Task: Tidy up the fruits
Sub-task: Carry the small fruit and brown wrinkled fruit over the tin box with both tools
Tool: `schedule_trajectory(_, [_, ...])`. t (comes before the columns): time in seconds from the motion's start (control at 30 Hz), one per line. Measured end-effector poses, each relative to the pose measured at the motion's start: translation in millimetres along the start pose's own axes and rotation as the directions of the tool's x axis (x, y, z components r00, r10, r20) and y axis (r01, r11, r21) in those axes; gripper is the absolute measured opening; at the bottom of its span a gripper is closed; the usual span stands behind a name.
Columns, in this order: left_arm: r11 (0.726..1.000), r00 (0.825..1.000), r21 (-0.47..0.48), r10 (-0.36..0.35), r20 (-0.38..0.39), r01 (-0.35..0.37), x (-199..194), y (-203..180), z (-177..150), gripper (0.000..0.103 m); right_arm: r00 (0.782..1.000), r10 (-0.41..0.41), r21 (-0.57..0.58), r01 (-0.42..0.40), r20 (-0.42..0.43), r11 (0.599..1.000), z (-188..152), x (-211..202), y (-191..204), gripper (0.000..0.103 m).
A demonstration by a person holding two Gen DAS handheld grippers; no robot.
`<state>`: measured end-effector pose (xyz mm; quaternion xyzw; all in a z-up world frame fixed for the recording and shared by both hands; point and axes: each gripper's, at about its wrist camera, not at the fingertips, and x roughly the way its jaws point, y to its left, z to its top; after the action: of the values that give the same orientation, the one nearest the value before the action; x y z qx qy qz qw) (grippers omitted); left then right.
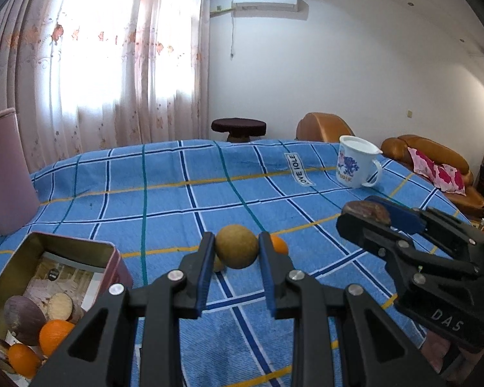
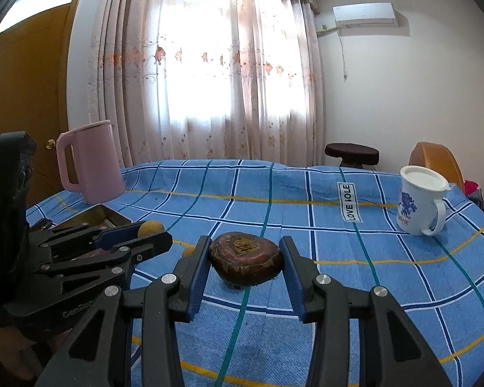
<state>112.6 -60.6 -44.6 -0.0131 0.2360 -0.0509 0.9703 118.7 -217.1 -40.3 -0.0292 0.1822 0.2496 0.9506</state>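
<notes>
We hold a round brown fruit (image 1: 236,247) pinched in the left gripper (image 1: 236,248), with the tin (image 1: 111,251) at eight o'clock (nearer this hand); the right gripper (image 2: 245,259) pinches a dark flat fruit (image 2: 245,256) at two o'clock
</notes>
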Motion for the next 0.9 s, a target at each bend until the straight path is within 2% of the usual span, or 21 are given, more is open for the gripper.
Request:
schedule_trajectory(0.47, [0.999,0.996,0.031,0.028,0.082,-0.031,-18,-6,-2,0.029,0.998,-0.011,-0.031,0.013,0.068,0.999,-2,-11,7,0.045])
schedule_trajectory(0.7, [1.0,0.996,0.021,0.02,0.088,-0.022,-24,-1,-4,0.029,0.997,-0.025,-0.044,0.028,0.077,0.999,-1,-13,9,0.045])
schedule_trajectory(0.9, [1.0,0.996,-0.01,0.023,0.086,-0.022,-35,15,-7,0.028,0.997,0.021,-0.057,-0.017,0.072,0.998,3,-13,26,0.045])
